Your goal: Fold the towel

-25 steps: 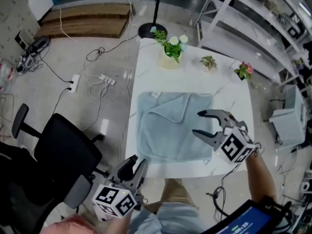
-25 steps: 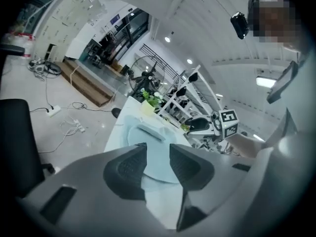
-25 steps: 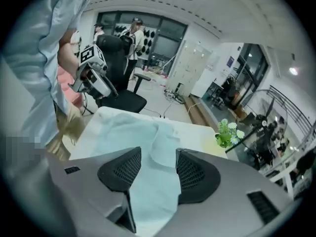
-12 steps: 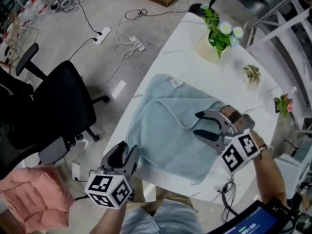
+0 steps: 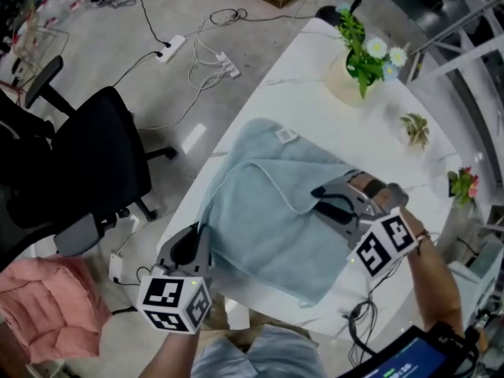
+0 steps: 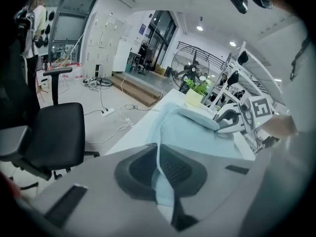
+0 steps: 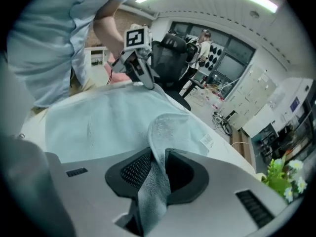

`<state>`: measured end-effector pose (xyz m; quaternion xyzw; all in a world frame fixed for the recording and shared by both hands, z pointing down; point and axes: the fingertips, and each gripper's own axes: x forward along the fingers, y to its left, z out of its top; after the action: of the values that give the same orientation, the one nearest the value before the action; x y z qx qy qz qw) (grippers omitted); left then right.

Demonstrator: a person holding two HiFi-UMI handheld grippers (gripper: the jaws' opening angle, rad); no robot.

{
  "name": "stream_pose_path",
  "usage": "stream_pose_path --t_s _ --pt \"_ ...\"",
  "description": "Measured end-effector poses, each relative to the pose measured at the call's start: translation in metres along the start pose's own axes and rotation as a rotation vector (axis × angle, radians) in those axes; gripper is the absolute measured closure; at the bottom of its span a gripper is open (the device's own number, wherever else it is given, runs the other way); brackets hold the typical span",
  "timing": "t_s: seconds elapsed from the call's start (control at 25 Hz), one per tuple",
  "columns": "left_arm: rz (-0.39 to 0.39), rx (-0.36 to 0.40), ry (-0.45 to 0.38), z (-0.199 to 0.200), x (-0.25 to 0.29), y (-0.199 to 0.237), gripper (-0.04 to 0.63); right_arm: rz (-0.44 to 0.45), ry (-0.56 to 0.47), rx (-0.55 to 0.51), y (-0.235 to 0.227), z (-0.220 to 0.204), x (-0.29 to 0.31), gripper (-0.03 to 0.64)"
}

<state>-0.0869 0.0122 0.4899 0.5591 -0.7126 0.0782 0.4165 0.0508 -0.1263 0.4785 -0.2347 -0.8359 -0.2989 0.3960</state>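
A light blue towel [image 5: 276,211] lies spread on the white table [image 5: 307,77], one flap folded over its middle. My left gripper [image 5: 197,239] is at the towel's near left corner; its jaws have just been closing and are shut on the towel's edge [image 6: 160,174]. My right gripper [image 5: 319,199] is over the towel's right side; its jaws have just been closing and pinch a raised fold of towel [image 7: 155,174]. The right gripper view shows the left gripper [image 7: 143,78] at the far corner; the left gripper view shows the right gripper [image 6: 224,122].
A vase of flowers [image 5: 358,57] and two small potted plants [image 5: 416,128] [image 5: 461,186] stand along the table's far side. A black office chair [image 5: 87,172] is left of the table, with cables and a power strip [image 5: 175,47] on the floor. A pink cushion [image 5: 47,305] lies bottom left.
Both grippers came down onto the towel and closed: the left on the near left corner, the right on a fold at the right side. The head view has also swung round.
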Motion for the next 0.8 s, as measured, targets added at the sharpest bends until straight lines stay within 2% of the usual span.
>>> stream_pose_path --t_s 0.04,0.16,0.24,0.48,0.68,0.8 --pt "-0.002 0.0 -0.005 0.001 -0.001 -0.001 0.575 0.004 -0.028 0.037 -0.004 0.003 -0.004 0.512" --pt "-0.011 -0.011 -0.018 0.002 -0.004 -0.003 0.575 0.015 -0.095 0.129 -0.016 0.01 -0.016 0.582" --pt "-0.019 -0.024 -0.037 0.005 -0.008 -0.005 0.575 0.013 -0.139 0.183 -0.028 0.015 -0.024 0.589" --pt "-0.035 -0.085 -0.1 0.02 -0.043 -0.022 0.577 -0.125 -0.274 0.339 -0.095 0.034 -0.042 0.589" --pt "-0.06 -0.152 -0.136 0.02 -0.074 -0.037 0.577 -0.162 -0.259 0.401 -0.134 0.034 -0.032 0.589" --pt "-0.043 -0.17 -0.131 0.013 -0.073 -0.029 0.577 -0.154 -0.218 0.415 -0.146 0.028 -0.01 0.589"
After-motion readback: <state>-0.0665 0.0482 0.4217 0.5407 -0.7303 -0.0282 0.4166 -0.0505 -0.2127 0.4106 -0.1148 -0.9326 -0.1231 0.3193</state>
